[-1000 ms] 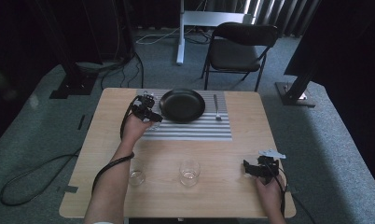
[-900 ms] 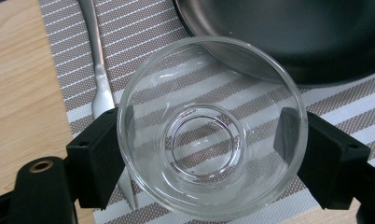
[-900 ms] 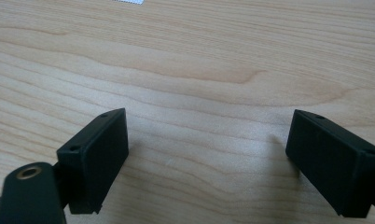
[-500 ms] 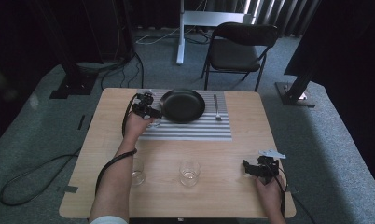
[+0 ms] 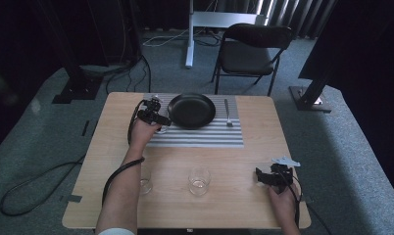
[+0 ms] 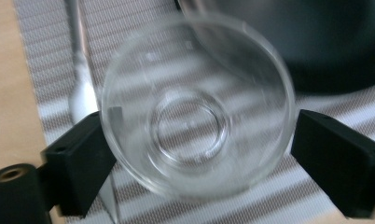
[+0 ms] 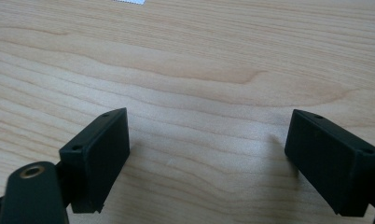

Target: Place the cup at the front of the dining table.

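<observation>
1. My left gripper sits over the striped placemat, just left of the black plate.
2. Its jaws have just been opening, and a small clear glass stands between them on the placemat. The right jaw is clear of the glass wall; the left jaw sits right at the rim, and I cannot tell whether it touches.
3. In the left gripper view, a spoon lies on the placemat just beside the glass, and the plate's dark rim shows behind it.
4. My right gripper rests near the table's right front corner, jaws spread wide over bare wood with nothing between them.
5. Two more glasses stand near the front of the table, one in the middle and one beside my left forearm.
6. A fork lies on the placemat to the right of the plate.
</observation>
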`<state>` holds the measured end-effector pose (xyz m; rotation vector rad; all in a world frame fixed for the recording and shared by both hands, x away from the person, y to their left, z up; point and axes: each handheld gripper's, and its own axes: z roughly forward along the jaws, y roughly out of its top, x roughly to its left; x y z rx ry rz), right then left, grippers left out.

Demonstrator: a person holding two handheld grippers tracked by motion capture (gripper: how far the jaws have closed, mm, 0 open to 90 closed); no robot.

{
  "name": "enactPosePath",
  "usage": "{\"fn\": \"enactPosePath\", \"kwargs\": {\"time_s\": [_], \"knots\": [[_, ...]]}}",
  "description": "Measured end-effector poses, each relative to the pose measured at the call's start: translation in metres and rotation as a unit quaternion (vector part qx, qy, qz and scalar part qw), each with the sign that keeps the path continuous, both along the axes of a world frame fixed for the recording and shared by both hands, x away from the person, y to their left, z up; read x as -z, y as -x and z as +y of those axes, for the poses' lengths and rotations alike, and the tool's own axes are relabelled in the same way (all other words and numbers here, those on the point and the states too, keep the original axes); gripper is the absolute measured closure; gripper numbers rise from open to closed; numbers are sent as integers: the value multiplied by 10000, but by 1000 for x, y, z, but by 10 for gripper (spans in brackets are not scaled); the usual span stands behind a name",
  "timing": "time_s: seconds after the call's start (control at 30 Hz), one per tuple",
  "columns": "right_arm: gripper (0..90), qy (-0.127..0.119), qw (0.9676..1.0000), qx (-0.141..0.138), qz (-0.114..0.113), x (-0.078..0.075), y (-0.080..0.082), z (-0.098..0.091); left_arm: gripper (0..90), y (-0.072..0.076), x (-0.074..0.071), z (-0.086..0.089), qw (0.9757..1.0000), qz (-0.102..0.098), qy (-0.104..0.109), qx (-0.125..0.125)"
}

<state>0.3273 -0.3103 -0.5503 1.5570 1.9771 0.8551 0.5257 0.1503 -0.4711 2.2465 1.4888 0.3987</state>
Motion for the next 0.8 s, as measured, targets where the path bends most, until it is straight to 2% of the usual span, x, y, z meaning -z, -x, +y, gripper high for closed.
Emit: {"fn": "enactPosePath", "kwargs": {"time_s": [0.1,0.2,0.23,0.27,0.3,0.37,0.53,0.6,0.67,0.7,0.73,0.8], "knots": [[133,-2,10000,3,0,0,0,0,88,5,-2,1,9995,-312,-48,0],[133,-1,10000,3,-1,0,0,0,88,8,-1,3,9992,-383,83,42],[133,-1,10000,3,-1,0,0,0,88,8,-1,3,9992,-383,83,42],[133,-1,10000,3,-1,0,0,0,88,9,2,5,9995,-273,117,102],[133,-2,10000,3,1,0,0,0,88,10,4,6,9996,-215,54,172],[133,0,10000,1,-2,0,0,0,87,13,6,10,9994,-144,174,257],[133,1,10000,0,-3,0,0,0,88,17,9,15,9995,-87,165,240],[133,2,10000,-1,-4,0,0,0,87,19,10,18,9996,-132,129,232],[133,4,10000,-3,-3,0,0,0,88,20,10,20,9995,-125,170,229],[133,6,10000,-4,-5,0,0,0,88,22,10,23,9991,-110,308,255],[133,2,10000,-1,-4,0,0,0,88,23,9,24,9990,-113,345,273],[133,3,10000,-1,-5,0,0,0,88,25,9,25,9989,-101,305,342]]}}
